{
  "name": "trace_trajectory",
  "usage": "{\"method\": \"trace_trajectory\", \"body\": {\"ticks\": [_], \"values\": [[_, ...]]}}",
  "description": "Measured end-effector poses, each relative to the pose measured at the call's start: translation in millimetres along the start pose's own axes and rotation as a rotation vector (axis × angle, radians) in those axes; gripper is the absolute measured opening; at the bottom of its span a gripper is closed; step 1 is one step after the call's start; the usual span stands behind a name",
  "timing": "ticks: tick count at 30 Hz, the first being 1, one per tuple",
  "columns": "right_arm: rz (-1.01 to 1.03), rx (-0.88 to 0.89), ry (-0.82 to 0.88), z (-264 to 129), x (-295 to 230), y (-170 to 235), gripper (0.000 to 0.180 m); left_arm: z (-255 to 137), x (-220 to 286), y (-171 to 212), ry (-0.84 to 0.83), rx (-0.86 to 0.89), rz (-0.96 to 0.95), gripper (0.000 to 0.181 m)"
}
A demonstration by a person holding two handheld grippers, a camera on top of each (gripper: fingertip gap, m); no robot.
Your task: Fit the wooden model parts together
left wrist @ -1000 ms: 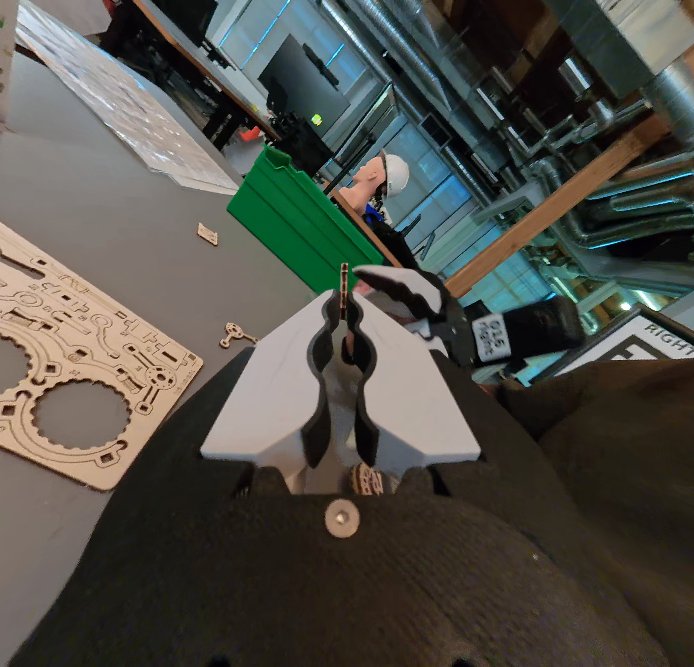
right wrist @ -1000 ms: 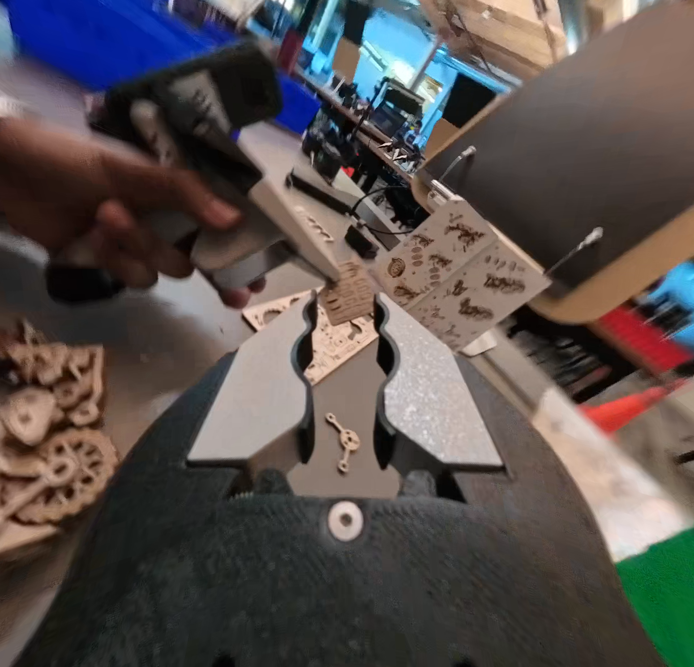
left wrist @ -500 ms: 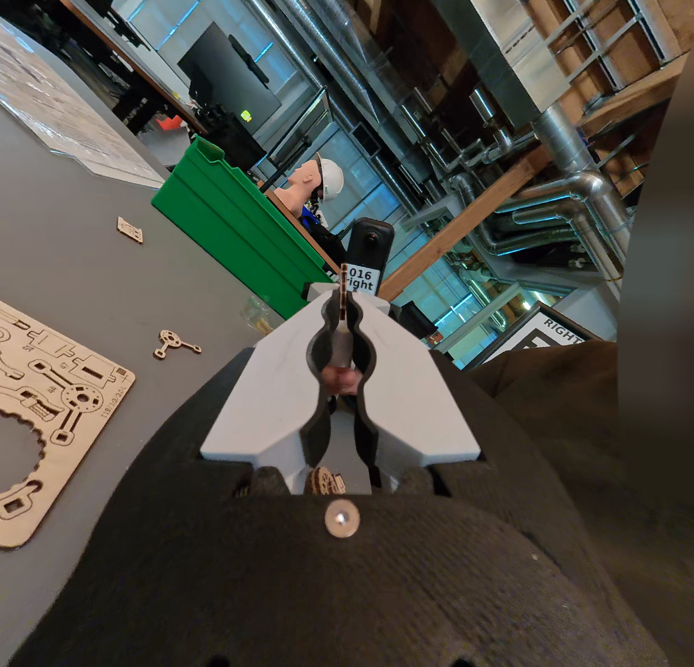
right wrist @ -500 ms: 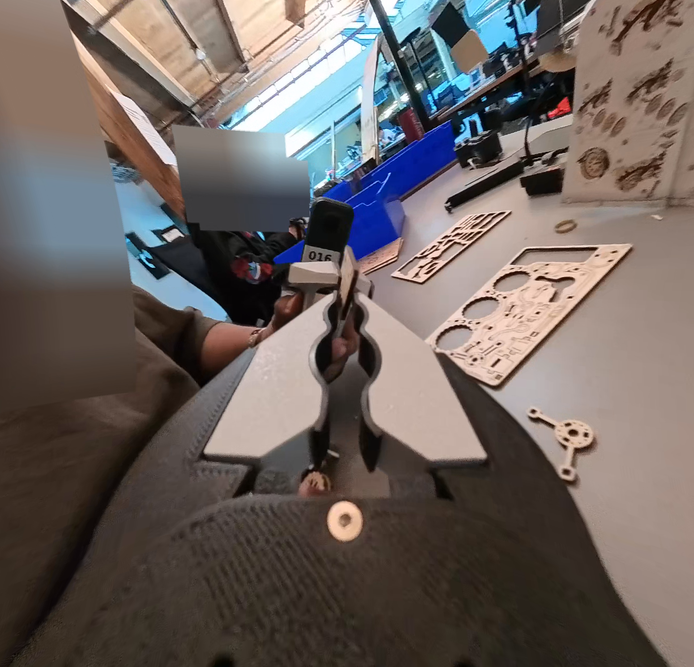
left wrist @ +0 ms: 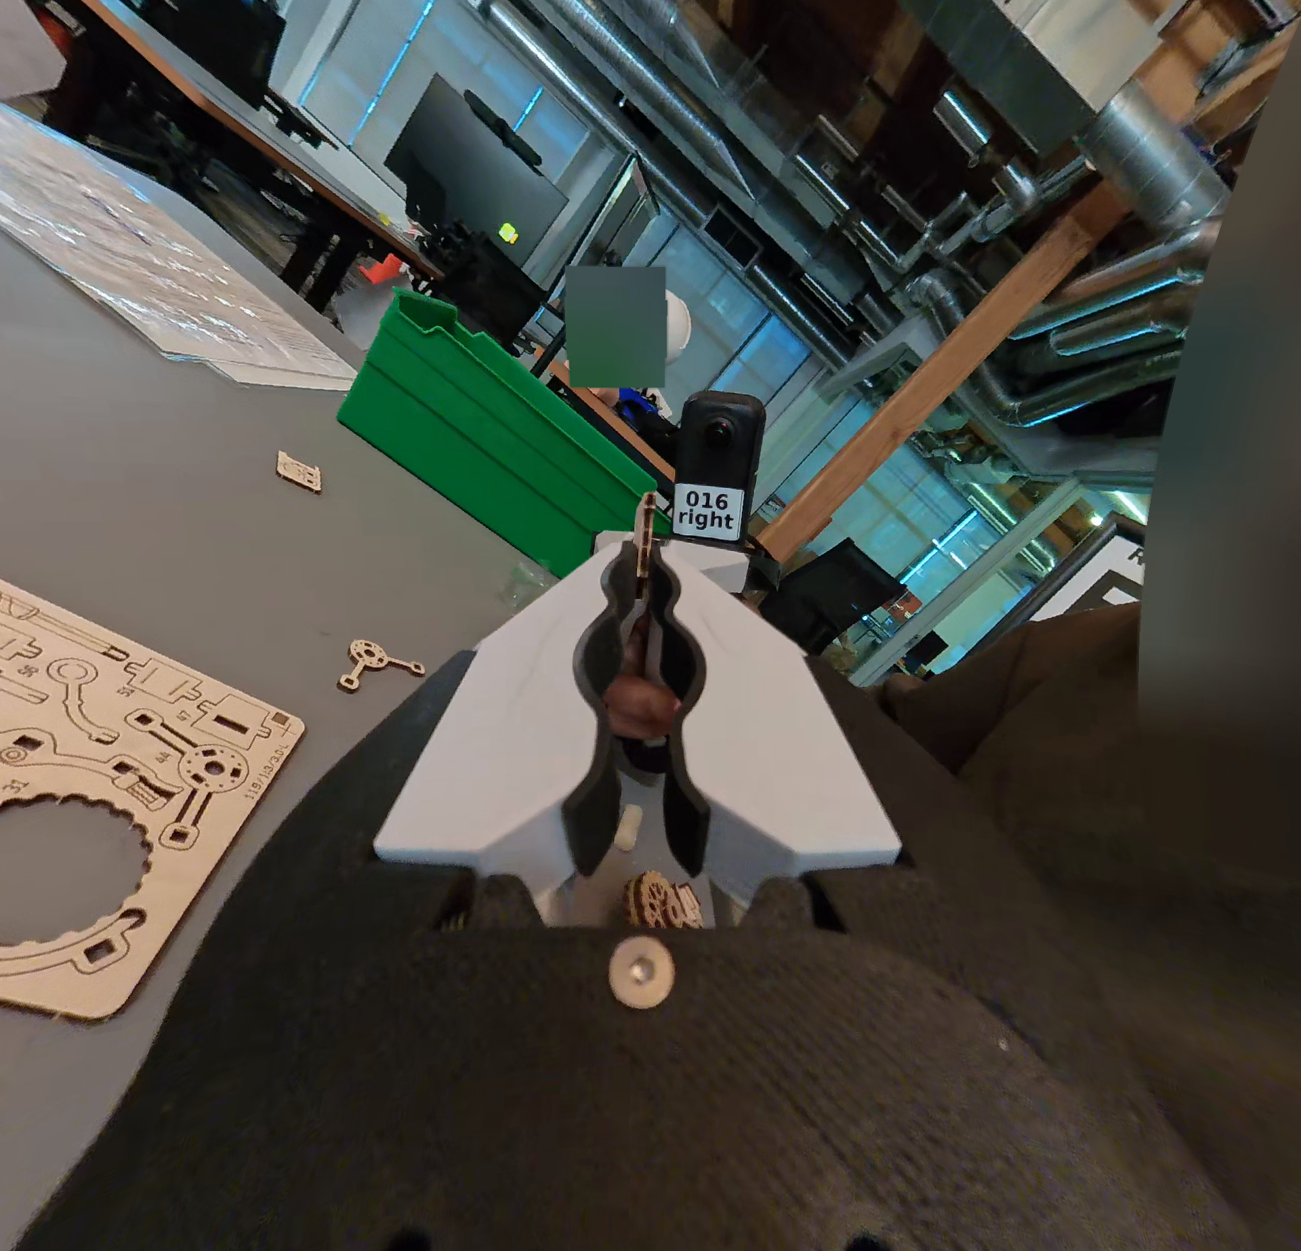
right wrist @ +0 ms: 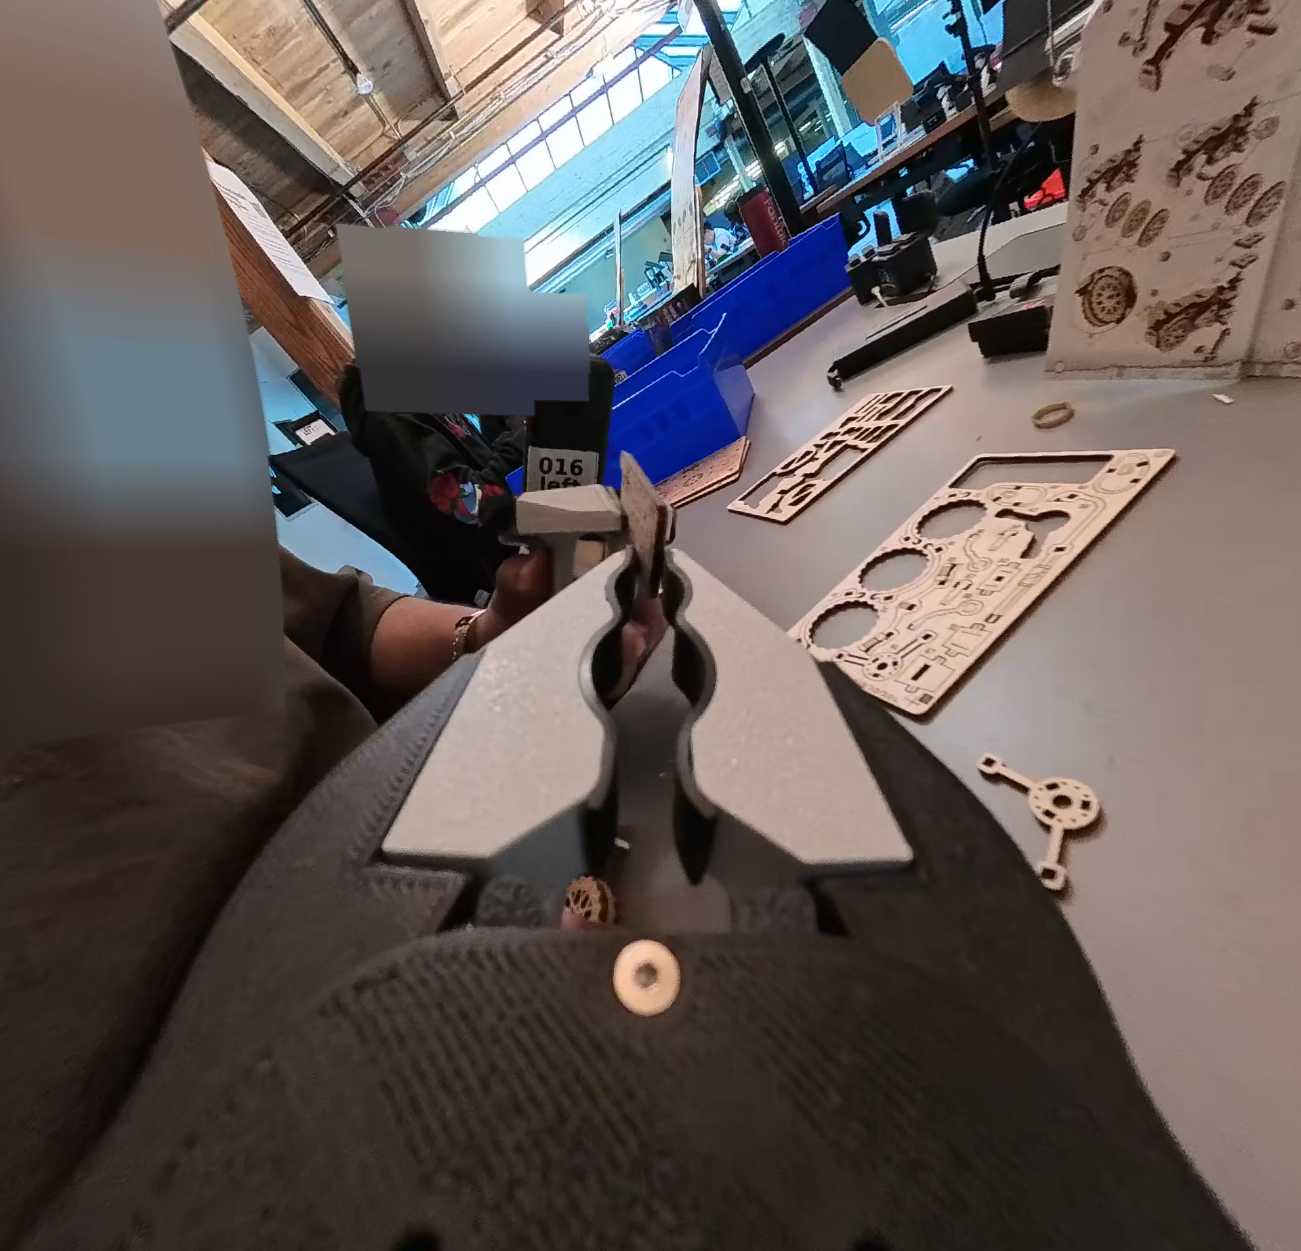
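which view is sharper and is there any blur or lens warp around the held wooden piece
Left wrist view: crisp, wooden piece edge-on in the left gripper, ceiling pipes bowed by wide-angle distortion. Right wrist view: equally sharp on the right gripper; the table tilts, and masking patches blur the left side.

Workshop: exposed ceiling ducts, timber beams, workbenches, parts bins.

Two grippers meet above the table, the left gripper and the right gripper, with one thin wooden part between them. On the table lie three laser-cut wooden sheets: one nearest, one beyond it, one at the far edge. One loose ring-and-spoke piece lies nearby, one small tab, one green bin, several blue bins.
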State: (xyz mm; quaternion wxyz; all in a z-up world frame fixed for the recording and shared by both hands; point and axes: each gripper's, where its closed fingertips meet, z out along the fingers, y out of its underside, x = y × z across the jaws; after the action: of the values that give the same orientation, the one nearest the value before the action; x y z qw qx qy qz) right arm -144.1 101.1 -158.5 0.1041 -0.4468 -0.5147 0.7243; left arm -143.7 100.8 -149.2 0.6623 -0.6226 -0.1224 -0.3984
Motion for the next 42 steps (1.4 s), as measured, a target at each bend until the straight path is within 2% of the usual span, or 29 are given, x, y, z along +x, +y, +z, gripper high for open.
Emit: {"method": "trace_trajectory", "body": {"ticks": [23,27,30,33,42], "values": [[-0.054,-0.009,-0.002,-3,-2,-1,0.005,3,2,3,-0.022,-0.012,0.018,0.002],[-0.038,-0.023,-0.037,0,-8,2,0.015,7,4,14,-0.024,-0.054,0.046,0.002],[-0.068,-0.041,-0.032,0,-9,1,0.015,7,3,10,-0.001,-0.046,-0.016,0.001],[-0.125,-0.079,0.0,0,-4,7,0.018,6,1,11,-0.015,-0.063,0.021,0.001],[-0.117,-0.06,0.004,-4,-1,2,0.02,0,-6,2,-0.022,-0.019,-0.032,0.001]]}}
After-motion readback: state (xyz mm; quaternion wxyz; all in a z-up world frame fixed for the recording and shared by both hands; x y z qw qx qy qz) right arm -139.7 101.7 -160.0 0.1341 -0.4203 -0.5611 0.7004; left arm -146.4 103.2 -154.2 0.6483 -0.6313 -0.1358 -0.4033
